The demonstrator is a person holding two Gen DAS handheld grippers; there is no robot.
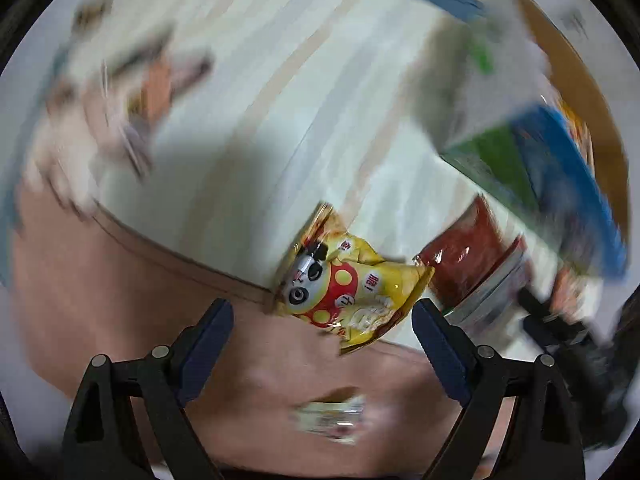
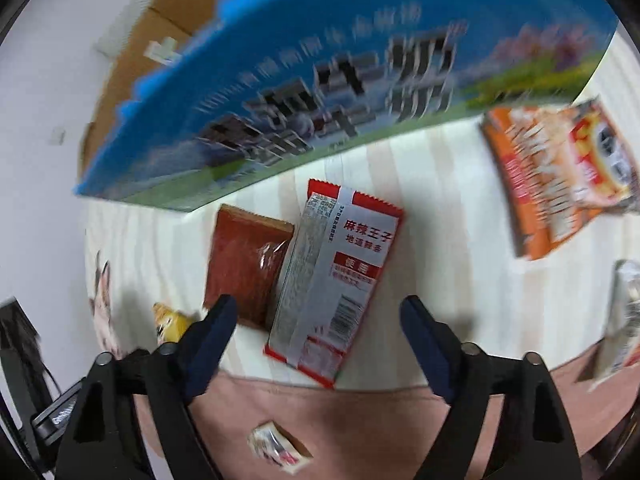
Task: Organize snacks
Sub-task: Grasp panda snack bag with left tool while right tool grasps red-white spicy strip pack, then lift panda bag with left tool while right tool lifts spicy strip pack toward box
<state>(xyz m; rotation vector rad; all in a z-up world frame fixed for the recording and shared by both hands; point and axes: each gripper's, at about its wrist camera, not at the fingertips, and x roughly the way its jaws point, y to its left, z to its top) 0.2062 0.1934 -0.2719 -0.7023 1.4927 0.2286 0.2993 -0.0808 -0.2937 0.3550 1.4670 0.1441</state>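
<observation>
My left gripper point(image 1: 322, 312) is open, and a yellow panda snack bag point(image 1: 344, 284) lies on the striped cloth just ahead between its fingers, untouched. My right gripper point(image 2: 318, 312) is open above a red-and-white spicy strip packet point(image 2: 336, 276) that lies beside a dark red packet point(image 2: 246, 256). The same dark red packet point(image 1: 468, 256) shows right of the panda bag in the left view. An orange snack bag point(image 2: 556, 176) lies at the far right. Both views are motion-blurred.
A big blue-and-green carton point(image 2: 320, 80) stands behind the packets and also shows in the left view point(image 1: 540, 164). A small wrapped snack point(image 2: 278, 446) lies on the pink surface near me. A blurred packet point(image 1: 128, 92) lies far left. The cloth's edge point(image 1: 180, 256) curves nearby.
</observation>
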